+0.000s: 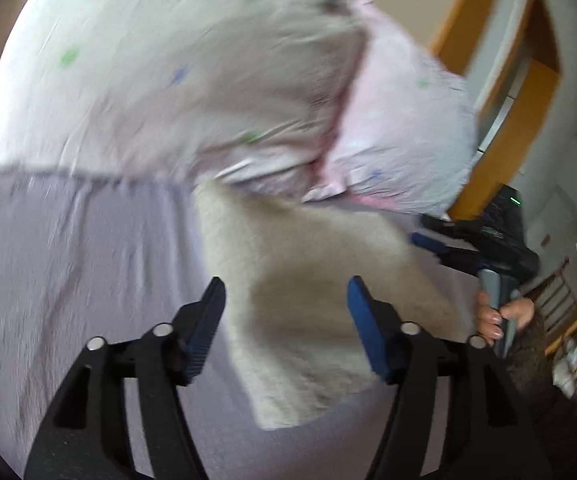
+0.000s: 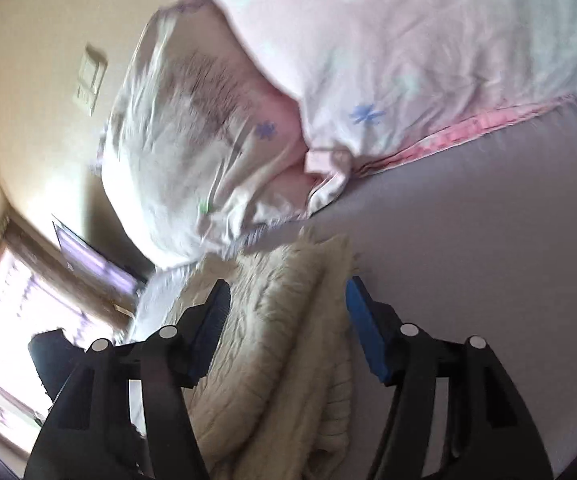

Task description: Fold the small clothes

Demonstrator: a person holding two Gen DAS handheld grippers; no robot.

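Note:
A cream fuzzy knit garment [image 1: 312, 300] lies on the lavender bed sheet [image 1: 68, 280]. My left gripper [image 1: 284, 312] is open, its blue-padded fingers [image 1: 362, 328] either side of the garment's near part, above it. My right gripper [image 2: 286, 312] is open too, jaws wide over the bunched, folded edge of the same garment [image 2: 288, 360]. The right gripper also shows in the left wrist view [image 1: 468, 252] at the garment's right edge, held by a hand [image 1: 500, 316]. Both views are motion-blurred.
A pink-white pillow with small flower prints [image 1: 188, 72] lies just behind the garment, also in the right wrist view [image 2: 368, 60]. A wooden door frame [image 1: 500, 120] stands at the right. A bright window [image 2: 20, 320] and a wall [image 2: 48, 40] are at the left.

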